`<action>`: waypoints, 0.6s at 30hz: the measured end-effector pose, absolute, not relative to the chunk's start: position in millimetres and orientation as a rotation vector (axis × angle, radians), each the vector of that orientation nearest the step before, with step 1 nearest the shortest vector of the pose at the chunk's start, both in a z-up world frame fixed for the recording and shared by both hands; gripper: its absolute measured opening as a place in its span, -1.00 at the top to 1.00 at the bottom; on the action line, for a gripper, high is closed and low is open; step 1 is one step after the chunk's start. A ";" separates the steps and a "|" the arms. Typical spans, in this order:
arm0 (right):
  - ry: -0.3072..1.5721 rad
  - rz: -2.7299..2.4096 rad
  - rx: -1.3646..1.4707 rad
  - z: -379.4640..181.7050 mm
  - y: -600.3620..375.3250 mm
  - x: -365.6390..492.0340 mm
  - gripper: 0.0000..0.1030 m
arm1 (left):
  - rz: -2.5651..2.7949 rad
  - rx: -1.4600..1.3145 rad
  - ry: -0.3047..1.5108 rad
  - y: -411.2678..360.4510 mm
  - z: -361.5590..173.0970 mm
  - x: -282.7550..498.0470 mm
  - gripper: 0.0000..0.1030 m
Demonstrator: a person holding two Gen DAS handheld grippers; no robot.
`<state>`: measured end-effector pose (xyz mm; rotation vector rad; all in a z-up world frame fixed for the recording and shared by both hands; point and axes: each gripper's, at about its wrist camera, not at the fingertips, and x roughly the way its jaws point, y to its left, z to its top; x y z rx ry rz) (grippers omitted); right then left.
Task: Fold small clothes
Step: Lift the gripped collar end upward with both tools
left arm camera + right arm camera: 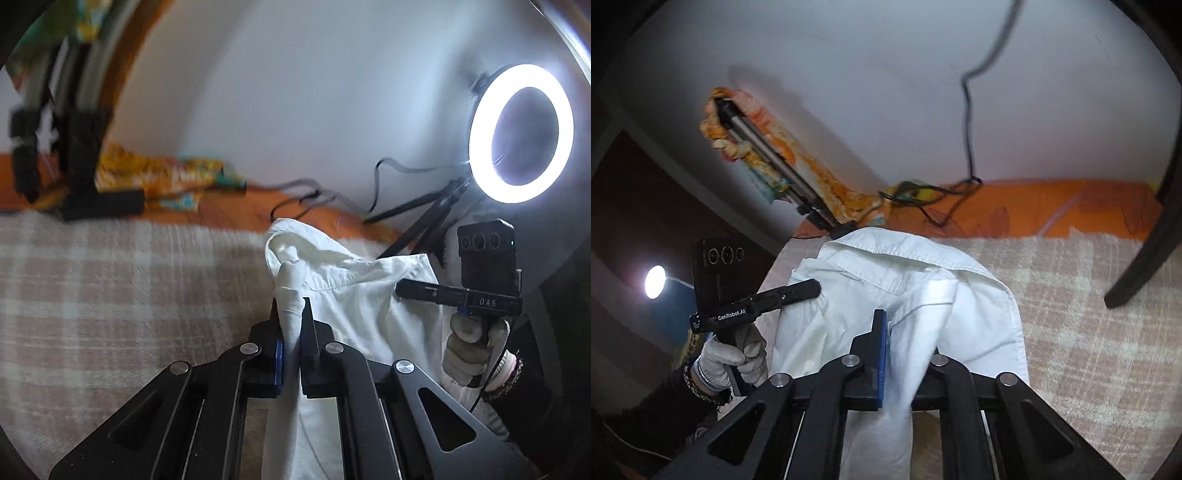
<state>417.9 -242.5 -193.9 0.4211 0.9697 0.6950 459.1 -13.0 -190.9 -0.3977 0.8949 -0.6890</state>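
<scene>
A small white shirt (354, 288) hangs lifted above a pink-and-white checked blanket (110, 295). My left gripper (291, 314) is shut on a bunched edge of the shirt. The right gripper (417, 290) shows at the right of the left wrist view, held by a gloved hand, its tip against the shirt. In the right wrist view my right gripper (901, 325) is shut on the shirt (886, 266); cloth covers its right finger. The left gripper (801, 290) shows there at the left, tip at the shirt's edge.
An orange sheet (1052, 206) lies beyond the blanket (1089, 332) by a white wall. A lit ring light (521, 133) on a tripod stands at the right. A second tripod (77, 166) with a colourful cloth (155, 173) and cables (934, 199) lie behind.
</scene>
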 end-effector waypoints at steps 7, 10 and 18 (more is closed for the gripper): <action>0.987 0.594 0.372 -203.7 -255.5 438.8 0.91 | -0.574 -0.293 0.885 0.3 -192.1 451.7 0.91; 1.032 0.540 0.326 -220.6 -256.8 445.6 0.92 | -0.548 -0.259 0.939 -4.8 -208.4 458.9 0.91; 1.043 0.573 0.393 -221.6 -262.5 450.5 0.41 | -0.527 -0.326 0.987 -0.8 -209.6 479.0 0.41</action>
